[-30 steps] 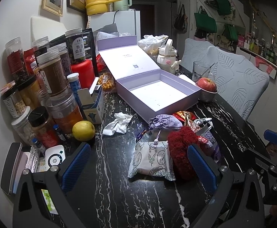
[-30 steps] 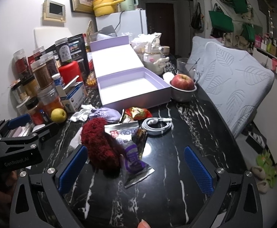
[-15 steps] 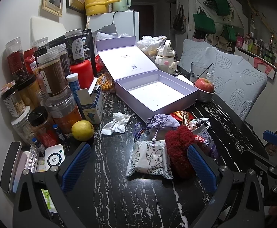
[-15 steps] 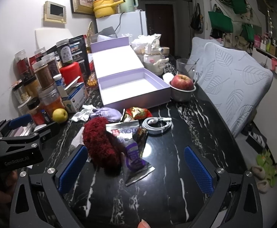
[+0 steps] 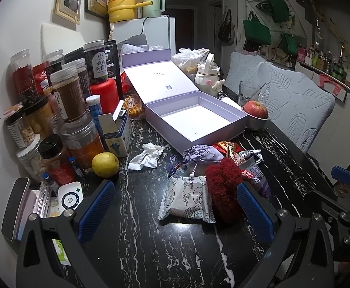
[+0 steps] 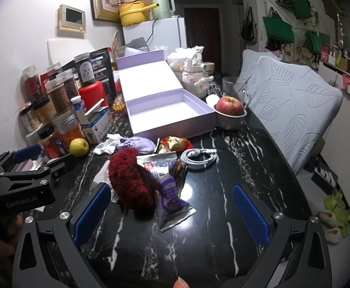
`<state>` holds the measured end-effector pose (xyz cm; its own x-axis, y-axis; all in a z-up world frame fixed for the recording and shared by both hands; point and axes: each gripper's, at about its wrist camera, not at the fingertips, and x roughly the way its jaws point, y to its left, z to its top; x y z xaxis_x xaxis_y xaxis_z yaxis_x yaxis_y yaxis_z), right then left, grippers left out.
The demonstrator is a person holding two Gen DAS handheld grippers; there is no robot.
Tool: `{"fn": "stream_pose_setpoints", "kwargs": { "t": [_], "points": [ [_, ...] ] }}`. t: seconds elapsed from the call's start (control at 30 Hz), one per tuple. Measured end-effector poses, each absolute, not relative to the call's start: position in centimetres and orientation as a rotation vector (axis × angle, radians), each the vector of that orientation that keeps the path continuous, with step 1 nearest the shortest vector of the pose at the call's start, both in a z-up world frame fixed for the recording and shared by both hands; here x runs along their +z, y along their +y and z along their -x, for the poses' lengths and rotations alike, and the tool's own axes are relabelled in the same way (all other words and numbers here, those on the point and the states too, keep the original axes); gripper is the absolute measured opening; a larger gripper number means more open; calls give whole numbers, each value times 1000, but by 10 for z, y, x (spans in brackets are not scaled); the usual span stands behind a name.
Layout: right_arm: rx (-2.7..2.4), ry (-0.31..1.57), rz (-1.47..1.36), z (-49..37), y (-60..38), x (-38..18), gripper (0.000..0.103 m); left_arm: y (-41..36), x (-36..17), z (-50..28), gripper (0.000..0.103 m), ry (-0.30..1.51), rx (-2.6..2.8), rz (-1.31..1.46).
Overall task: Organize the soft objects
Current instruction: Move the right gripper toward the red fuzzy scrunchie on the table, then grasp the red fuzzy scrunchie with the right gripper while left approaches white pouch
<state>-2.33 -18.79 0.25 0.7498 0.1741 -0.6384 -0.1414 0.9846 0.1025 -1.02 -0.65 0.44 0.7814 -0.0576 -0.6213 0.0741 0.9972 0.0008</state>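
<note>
Two hand-held grippers hover over a cluttered black marble counter, each with its blue-padded fingers spread wide and holding nothing. The left gripper faces a leaf-patterned cloth pouch lying flat, with a fuzzy dark-red soft object touching its right edge. Behind them rests a lavender drawstring pouch, just in front of an open, empty lilac gift box whose lid leans back. A crumpled white tissue and a yellow lemon lie to the left, near a crowd of jars. From the right gripper, the red soft object lies against a purple snack packet, with a coiled white cable beyond it and an apple in a metal bowl beside the box.
</note>
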Motion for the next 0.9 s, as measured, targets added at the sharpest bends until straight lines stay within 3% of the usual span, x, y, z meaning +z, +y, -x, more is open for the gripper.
{"fn": "stream_pose_setpoints", "kwargs": {
  "t": [0.63,0.9],
  "points": [
    [270,736,-83,35,-177,-15,103,13,-8,31,103,689,-40,12],
    [338,789,-101,19,-159,-39,93,32,-23,30,103,723,-10,32]
  ]
}}
